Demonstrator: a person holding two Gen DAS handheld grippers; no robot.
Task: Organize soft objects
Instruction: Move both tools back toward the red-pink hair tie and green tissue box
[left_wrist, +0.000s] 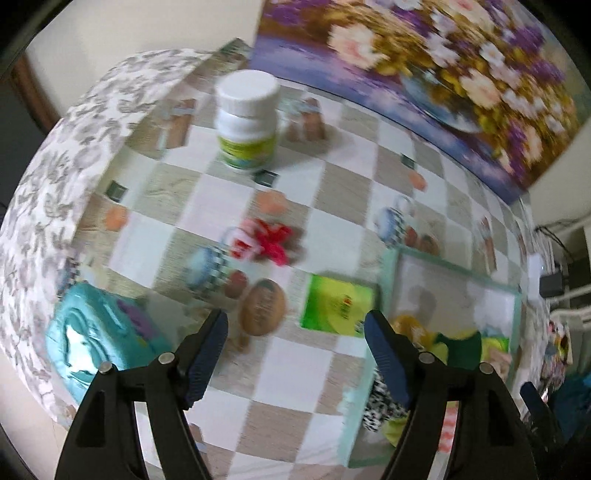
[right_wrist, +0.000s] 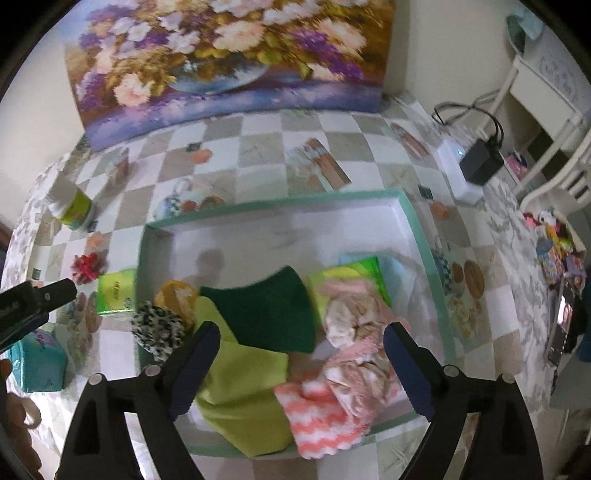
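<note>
My right gripper hangs open over a mint-rimmed white tray, nothing between its fingers. In the tray lie a dark green cloth, a lime cloth, a pink-and-white zigzag cloth, crumpled pink-beige fabric, a leopard-print scrunchie, a yellow soft item and a green pack. My left gripper is open and empty above the checkered tablecloth, left of the tray. Beyond it lie a green tissue pack and a red bow; a teal pack sits to its left.
A white bottle with a green label stands at the back left. A flower painting leans against the wall behind the table. A white box with a black adapter sits at the table's right corner, with a white chair beyond.
</note>
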